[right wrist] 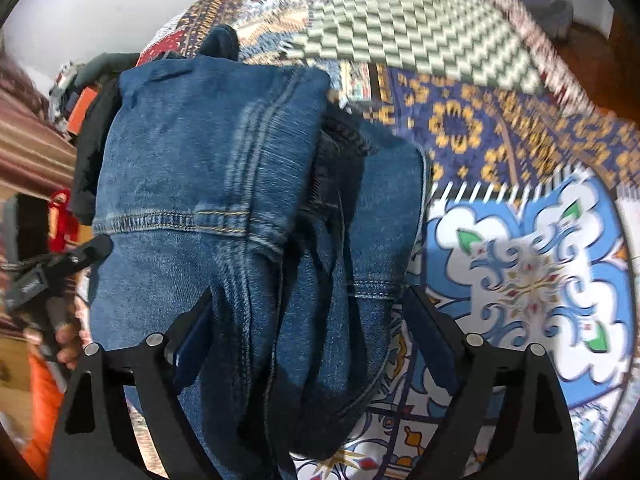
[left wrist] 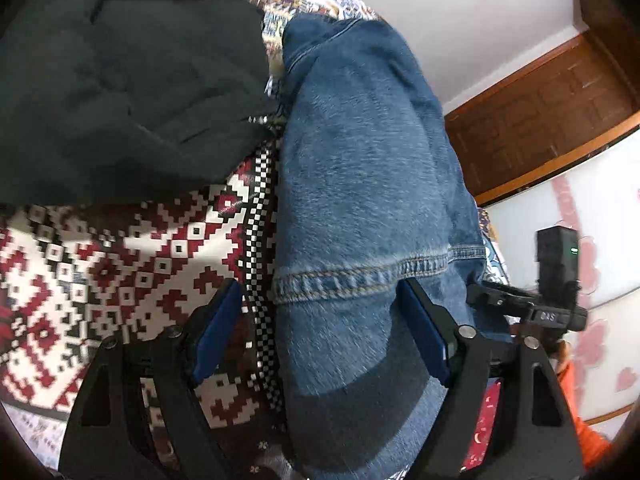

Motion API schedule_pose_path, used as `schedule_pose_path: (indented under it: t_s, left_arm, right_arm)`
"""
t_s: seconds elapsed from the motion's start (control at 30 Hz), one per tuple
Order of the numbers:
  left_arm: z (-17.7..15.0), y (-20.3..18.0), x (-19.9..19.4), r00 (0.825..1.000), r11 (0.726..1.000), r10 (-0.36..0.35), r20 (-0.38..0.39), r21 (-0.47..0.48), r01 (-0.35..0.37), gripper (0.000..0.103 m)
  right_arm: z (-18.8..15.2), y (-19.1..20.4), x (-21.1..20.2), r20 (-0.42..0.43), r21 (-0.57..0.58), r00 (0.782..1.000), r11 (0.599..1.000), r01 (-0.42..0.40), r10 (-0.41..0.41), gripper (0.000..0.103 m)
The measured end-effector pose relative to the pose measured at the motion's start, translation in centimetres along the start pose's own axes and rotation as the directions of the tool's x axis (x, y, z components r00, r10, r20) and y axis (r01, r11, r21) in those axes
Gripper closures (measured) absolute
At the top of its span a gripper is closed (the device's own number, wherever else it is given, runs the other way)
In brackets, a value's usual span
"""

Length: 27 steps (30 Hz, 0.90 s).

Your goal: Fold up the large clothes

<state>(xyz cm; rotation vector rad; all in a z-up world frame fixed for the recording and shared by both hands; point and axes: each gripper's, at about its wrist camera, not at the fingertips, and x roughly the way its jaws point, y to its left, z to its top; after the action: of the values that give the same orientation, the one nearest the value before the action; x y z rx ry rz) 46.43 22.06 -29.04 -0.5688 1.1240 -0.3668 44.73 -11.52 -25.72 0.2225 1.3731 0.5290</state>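
Folded blue jeans (left wrist: 360,160) lie on a patterned bed cover, hems toward me. My left gripper (left wrist: 320,286) hovers over the near end with its jaws wide. Its right finger (left wrist: 424,332) is at the denim's right edge and its left finger (left wrist: 216,332) is over the red and white blanket (left wrist: 100,260), off the denim. In the right wrist view the jeans (right wrist: 192,152) show as a stacked bundle with bunched folds near me. My right gripper (right wrist: 308,294) straddles that bundle, open. Its right finger (right wrist: 432,340) stands apart from the cloth.
A black garment (left wrist: 120,80) lies left of the jeans, seen also as a black garment (right wrist: 92,160) at the bundle's left. A brown door (left wrist: 540,120) and white wall are behind. Blue floral bedspread (right wrist: 532,272) and green checked cloth (right wrist: 420,32) lie right. A hand (right wrist: 68,344) holds the other gripper.
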Motion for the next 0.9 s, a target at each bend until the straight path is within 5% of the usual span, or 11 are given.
schedule_pose_path:
  t_s: [0.3,0.53,0.67,0.8,0.9]
  left_arm:
    - [1.2,0.3,2.0,0.993,0.993,-0.107,-0.055,-0.046,0.105,0.019]
    - [1.7,-1.0,3.6,0.985,0.986,-0.15,-0.081,-0.088,0.143,0.016]
    - [1.5,-2.3,4.4,0.985,0.988,-0.14,-0.1,-0.083,0.132,0.017]
    - [0.7,-4.7,3.6,0.994,0.999,-0.048,-0.094,0.009,0.05,0.033]
    - [-0.2,-6.9,2.3,0.997,0.997,-0.061,-0.053,0.046,0.064,0.047]
  right_arm:
    - [2.0,-2.1,2.3,-0.043,0.086,0.99,0.987,-0.133,0.137,0.01]
    - [2.4,-1.6,2.5,-0.056,0.069,0.985,0.985,-0.158,0.162,0.012]
    - [2.1,-1.2,1.7,-0.04,0.069,0.98,0.979,-0.194,0.197,0.033]
    - [1.7,-0.4,0.3,-0.018,0.05,0.976,0.975,-0.217,0.218,0.057]
    - [1.2,0.1,-1.0,-0.004,0.037,0.974,0.973,-0.226,0.226,0.069]
